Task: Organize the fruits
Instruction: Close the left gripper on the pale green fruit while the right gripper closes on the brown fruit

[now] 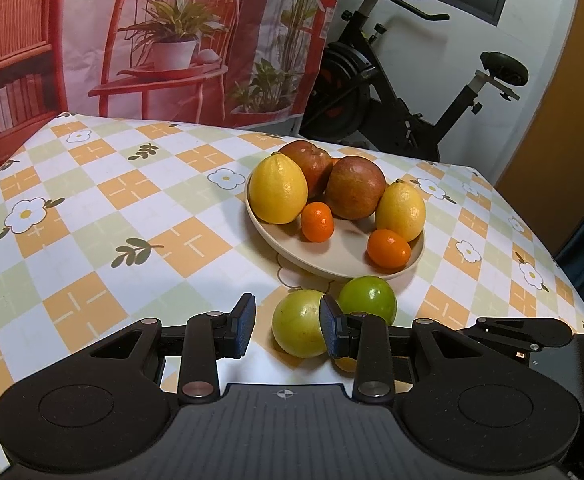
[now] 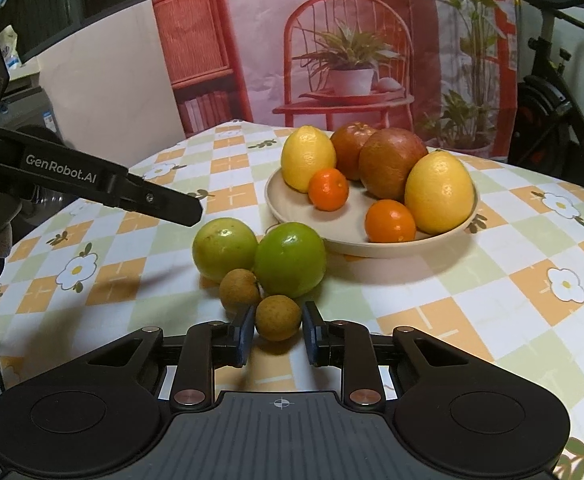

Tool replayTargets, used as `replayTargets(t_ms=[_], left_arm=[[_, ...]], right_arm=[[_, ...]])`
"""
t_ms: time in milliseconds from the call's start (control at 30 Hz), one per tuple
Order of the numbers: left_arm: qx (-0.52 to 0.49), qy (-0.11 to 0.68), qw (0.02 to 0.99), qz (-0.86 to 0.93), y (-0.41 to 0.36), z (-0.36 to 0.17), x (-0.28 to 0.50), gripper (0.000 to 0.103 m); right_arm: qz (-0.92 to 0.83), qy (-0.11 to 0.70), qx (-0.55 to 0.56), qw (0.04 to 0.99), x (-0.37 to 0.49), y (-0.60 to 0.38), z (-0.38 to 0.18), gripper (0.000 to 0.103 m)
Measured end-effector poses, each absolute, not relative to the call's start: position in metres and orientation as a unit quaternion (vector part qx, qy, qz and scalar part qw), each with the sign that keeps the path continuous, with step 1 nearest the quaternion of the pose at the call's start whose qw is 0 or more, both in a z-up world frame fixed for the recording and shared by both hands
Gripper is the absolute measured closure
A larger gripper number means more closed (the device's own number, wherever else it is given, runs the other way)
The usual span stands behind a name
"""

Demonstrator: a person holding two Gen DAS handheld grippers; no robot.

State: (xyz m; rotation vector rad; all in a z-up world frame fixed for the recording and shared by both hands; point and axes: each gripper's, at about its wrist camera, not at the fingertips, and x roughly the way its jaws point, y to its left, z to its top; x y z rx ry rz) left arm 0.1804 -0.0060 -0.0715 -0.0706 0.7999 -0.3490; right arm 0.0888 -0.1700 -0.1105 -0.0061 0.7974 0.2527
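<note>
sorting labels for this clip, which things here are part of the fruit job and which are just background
Job:
plate
lemons
apples
small oranges
green fruits
small brown fruits
right gripper
left gripper

Background:
exercise bike
printed backdrop
tablecloth

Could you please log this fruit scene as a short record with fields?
plate: beige, on the checked tablecloth
on plate: two lemons, two reddish apples, two small oranges
off plate: two green fruits touching; two small brown fruits before them
right gripper: shut on the nearer small brown fruit
left gripper: open, above the tablecloth beside the yellower green fruit, holding nothing
</note>
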Motion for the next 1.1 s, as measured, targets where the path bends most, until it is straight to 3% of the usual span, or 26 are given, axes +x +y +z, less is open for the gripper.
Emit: replayTargets(t_ms=[133, 500, 633, 1100], left_arm=[[-0.035, 0.386, 0.906, -0.168, -0.006, -0.072, 0.18, 0.059], [-0.027, 0.405, 0.895, -0.186, -0.016, -0.083, 0.189, 0.059], [-0.029, 0.41, 0.892, -0.187, -0.018, -0.086, 0.193, 0.053], [-0.049, 0.421, 0.886, -0.189, -0.021, -0.099, 0.199, 0.054]], right_arm=[[0.109, 0.374, 0.011, 0.921, 0.086, -0.179, -0.106, 0.08], [0.047, 0.362, 0.069, 0.929, 0.08, -0.217, -0.108, 0.08], [0.051, 0.365, 0.062, 0.928, 0.08, -0.213, -0.111, 0.08], [0.055, 0.369, 0.061, 0.926, 0.08, -0.212, -0.113, 0.08]])
